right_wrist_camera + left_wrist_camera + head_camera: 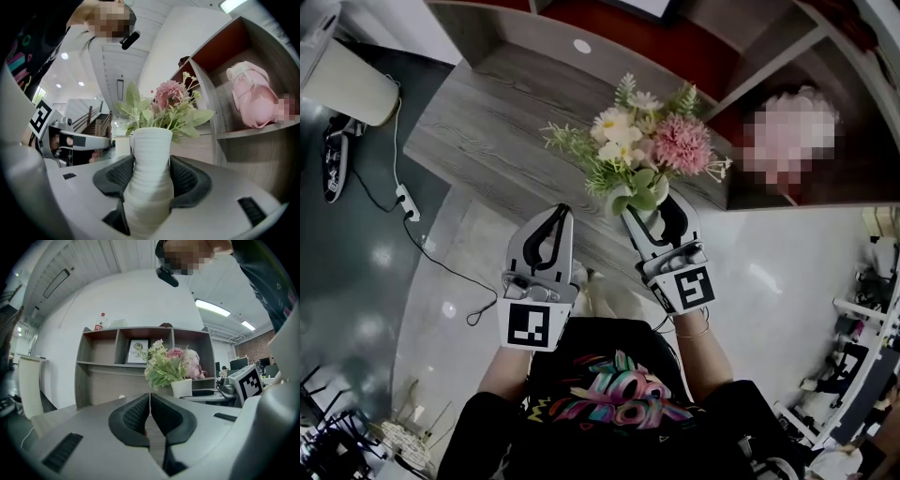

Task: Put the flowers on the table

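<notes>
The left hand-held gripper [150,416] is closed and empty. The right hand-held gripper [149,180] clamps the vase [150,140] of flowers [642,141] over the desk's [478,141] near edge. Best keep it upright, carry it further in, and seat the base flat before letting go.

Two tools (left tool [560,216], right tool [654,217]), one flower vase [149,154], one pink plush [253,101], one bottle [99,322].
</notes>
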The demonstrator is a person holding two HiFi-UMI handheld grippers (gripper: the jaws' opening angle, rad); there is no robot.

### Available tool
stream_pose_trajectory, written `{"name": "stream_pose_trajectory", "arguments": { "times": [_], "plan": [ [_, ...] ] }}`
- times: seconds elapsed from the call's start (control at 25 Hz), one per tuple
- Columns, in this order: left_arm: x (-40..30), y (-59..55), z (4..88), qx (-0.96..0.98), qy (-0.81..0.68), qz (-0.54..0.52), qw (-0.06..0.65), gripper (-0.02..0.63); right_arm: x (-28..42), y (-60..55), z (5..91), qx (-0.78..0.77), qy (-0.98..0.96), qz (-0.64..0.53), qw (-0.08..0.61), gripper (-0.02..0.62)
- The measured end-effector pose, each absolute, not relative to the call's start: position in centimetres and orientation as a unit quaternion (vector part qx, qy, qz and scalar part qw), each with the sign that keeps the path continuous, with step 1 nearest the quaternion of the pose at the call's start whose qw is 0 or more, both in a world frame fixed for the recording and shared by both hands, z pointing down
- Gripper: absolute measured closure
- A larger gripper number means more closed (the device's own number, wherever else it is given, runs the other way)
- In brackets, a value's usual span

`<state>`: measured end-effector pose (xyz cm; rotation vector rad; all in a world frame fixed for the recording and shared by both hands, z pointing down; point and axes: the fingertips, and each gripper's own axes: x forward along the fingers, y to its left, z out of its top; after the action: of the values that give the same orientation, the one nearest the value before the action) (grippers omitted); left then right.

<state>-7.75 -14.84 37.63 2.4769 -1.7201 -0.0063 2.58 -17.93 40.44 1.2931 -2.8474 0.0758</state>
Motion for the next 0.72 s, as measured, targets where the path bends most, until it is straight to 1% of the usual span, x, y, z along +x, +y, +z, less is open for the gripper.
{"name": "stream_pose_trajectory", "arguments": {
  "times": [0.12, 0.24, 0.44, 0.56, 0.72],
  "plan": [
    [-8.0, -15.1, 40.4, 0.817, -0.572, 0.004, 0.073, 0.577, 2.1, -18.4, 43.4, 0.411, -0.911, 0.029, 0.018, 0.334],
    [-7.9, -15.4, 41.1, 0.815, -0.574, 0.008, 0.074, 0.577, 1.8, -18.8, 43.3, 0.411, -0.911, 0.035, 0.001, 0.334],
    [-7.4, -15.1, 42.0, 0.813, -0.577, 0.017, 0.078, 0.577, 2.1, -18.7, 45.4, 0.406, -0.912, 0.037, 0.038, 0.334],
    [-7.4, -15.0, 42.8, 0.814, -0.575, 0.019, 0.084, 0.577, 1.6, -19.3, 45.4, 0.415, -0.909, 0.036, 0.013, 0.334],
    [-7.1, -14.7, 43.8, 0.817, -0.57, 0.02, 0.086, 0.577, 1.0, -19.3, 46.7, 0.419, -0.907, 0.033, 0.013, 0.334]
  ]
}}
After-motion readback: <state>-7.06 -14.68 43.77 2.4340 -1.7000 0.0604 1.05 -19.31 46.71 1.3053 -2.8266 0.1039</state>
